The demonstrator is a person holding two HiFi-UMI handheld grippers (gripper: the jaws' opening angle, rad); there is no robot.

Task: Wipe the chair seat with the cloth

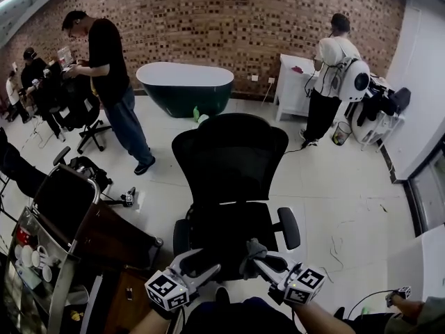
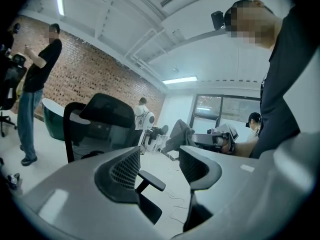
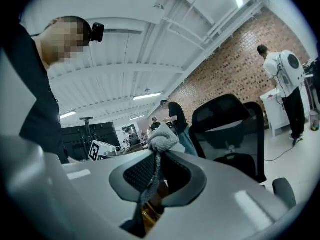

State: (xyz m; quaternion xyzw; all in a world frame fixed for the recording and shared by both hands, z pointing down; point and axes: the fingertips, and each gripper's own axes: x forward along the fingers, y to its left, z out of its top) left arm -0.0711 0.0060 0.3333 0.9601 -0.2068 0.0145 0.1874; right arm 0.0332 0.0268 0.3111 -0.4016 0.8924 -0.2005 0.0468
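A black mesh office chair (image 1: 229, 158) stands in front of me, its seat (image 1: 233, 225) just beyond both grippers. My right gripper (image 1: 256, 255) is shut on a grey cloth (image 1: 250, 248) and hovers over the seat's front edge. In the right gripper view the cloth (image 3: 161, 140) bunches above the closed jaws of the right gripper (image 3: 157, 171), and the chair (image 3: 225, 124) shows at right. My left gripper (image 1: 197, 264) is open and empty at the seat's front left. In the left gripper view, the left gripper (image 2: 160, 169) faces the chair (image 2: 100, 119) and the hanging cloth (image 2: 179, 134).
A cart with a dark screen (image 1: 62, 207) stands close at my left. A dark bathtub (image 1: 184, 85) and a white cabinet (image 1: 295, 82) line the brick wall. A person in black (image 1: 111, 75) stands at the left, another in white (image 1: 330, 75) at the right. The armrest (image 1: 288, 227) juts out at the seat's right.
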